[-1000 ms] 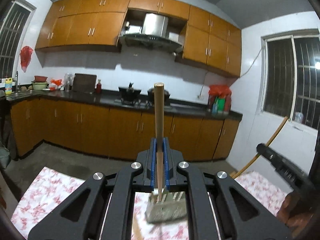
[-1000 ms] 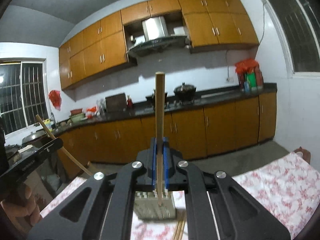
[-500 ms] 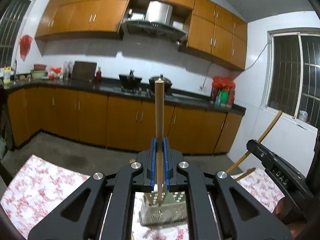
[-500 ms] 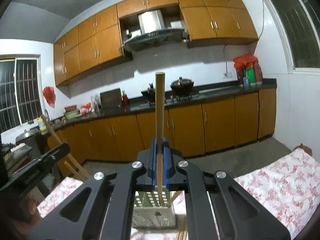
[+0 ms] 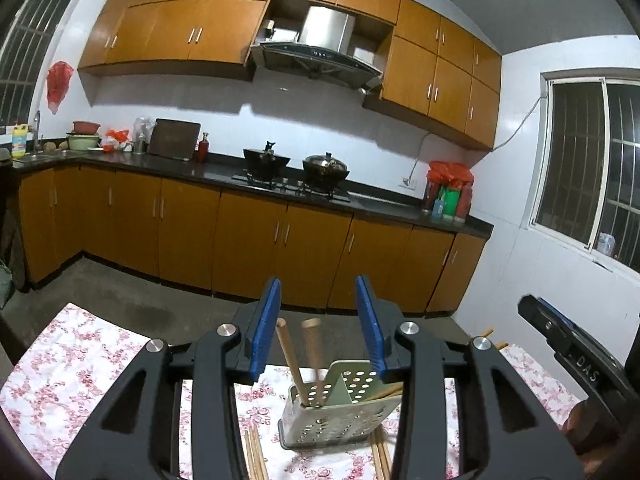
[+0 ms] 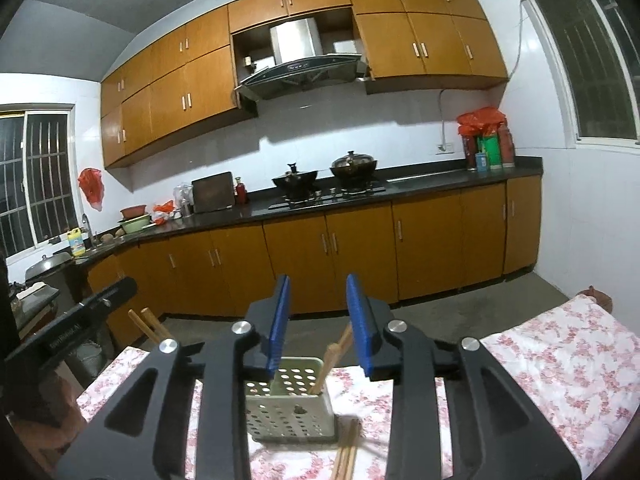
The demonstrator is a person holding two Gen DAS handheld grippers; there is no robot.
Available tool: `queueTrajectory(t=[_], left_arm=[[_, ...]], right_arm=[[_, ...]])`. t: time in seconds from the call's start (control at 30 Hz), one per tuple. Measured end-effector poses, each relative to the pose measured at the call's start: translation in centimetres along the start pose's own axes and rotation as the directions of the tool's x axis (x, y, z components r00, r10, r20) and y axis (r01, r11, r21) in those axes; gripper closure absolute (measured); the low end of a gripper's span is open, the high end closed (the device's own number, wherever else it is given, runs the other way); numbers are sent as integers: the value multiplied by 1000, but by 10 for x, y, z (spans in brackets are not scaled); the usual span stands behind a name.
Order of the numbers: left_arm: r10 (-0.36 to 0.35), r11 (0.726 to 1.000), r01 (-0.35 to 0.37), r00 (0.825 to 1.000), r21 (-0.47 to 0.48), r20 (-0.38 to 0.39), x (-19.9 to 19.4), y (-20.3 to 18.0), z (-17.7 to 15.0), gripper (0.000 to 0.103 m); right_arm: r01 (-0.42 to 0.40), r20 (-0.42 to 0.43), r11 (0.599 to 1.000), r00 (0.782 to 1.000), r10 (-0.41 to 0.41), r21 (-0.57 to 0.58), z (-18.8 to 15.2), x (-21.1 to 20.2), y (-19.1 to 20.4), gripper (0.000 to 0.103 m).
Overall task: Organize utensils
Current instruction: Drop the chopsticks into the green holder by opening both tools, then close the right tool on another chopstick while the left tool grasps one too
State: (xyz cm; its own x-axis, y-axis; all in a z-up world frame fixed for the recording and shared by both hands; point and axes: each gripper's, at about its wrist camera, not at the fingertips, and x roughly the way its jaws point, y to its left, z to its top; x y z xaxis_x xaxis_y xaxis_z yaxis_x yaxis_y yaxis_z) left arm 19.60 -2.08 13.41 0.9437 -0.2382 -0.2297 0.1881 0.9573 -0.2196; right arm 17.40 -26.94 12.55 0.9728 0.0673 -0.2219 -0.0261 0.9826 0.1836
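Both pairs of jaws have just been opening, and neither clamps anything now. The left gripper (image 5: 318, 322) stands with its blue pads apart, and two chopsticks (image 5: 291, 360) lean loose in the gap between them, their tips down in the perforated utensil holder (image 5: 336, 404) just below and ahead of the jaws; the nearer one lies close to the left pad, and I cannot tell whether it touches. The right gripper (image 6: 320, 322) is likewise parted, with a chopstick (image 6: 334, 356) slanting up out of the same holder (image 6: 290, 404) toward its right pad, free of any grip.

To finish this release well, I judge each hand should draw straight back and up along the sticks' lean, pads wide, so no fingertip drags a chopstick out or tips the light holder.

Count, as far as visible: one holder, with a divider making two compartments; two chopsticks upright in the compartment under the left jaws, and at least one more in the other compartment. More loose chopsticks (image 5: 254, 456) lie on the floral tablecloth (image 5: 60, 372) below the jaws on both sides of the holder; their number is unclear.
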Motion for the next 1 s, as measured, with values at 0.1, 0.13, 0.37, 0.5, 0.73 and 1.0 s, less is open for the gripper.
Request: queueTrajectory(t=[0.1,0.13,0.37,0.5,0.73,1.0], left_arm=[[3,1000,-3,1000,-2,22,-19,5,3,62],[11,1000,-11,1000,3,27,-25,7,2,61],[150,988,-146,986,56,-73,-47,36,-50,55],[192,981,-187,951,46,-240,-33,58,-97,55],[165,984,-175,887,17,-432,-22,71,-163,58],[133,991,-131,857,39,-498,-17,55,-191,60]], right_arm=[[41,-20,999,999,-41,18,-5,-11,-15,70],[63,-41,998,997,-62,29,-11,-14,-24,70],[152,-303,987,944,-129,52,-80,9,-66,69],[103,-478,992,877,-58,68,-136,29,-62,77],[-16,-604,999,796,32,32,-201,34,-25,86],[-25,-639,1000,769,19,0,-221,37,-16,91]])
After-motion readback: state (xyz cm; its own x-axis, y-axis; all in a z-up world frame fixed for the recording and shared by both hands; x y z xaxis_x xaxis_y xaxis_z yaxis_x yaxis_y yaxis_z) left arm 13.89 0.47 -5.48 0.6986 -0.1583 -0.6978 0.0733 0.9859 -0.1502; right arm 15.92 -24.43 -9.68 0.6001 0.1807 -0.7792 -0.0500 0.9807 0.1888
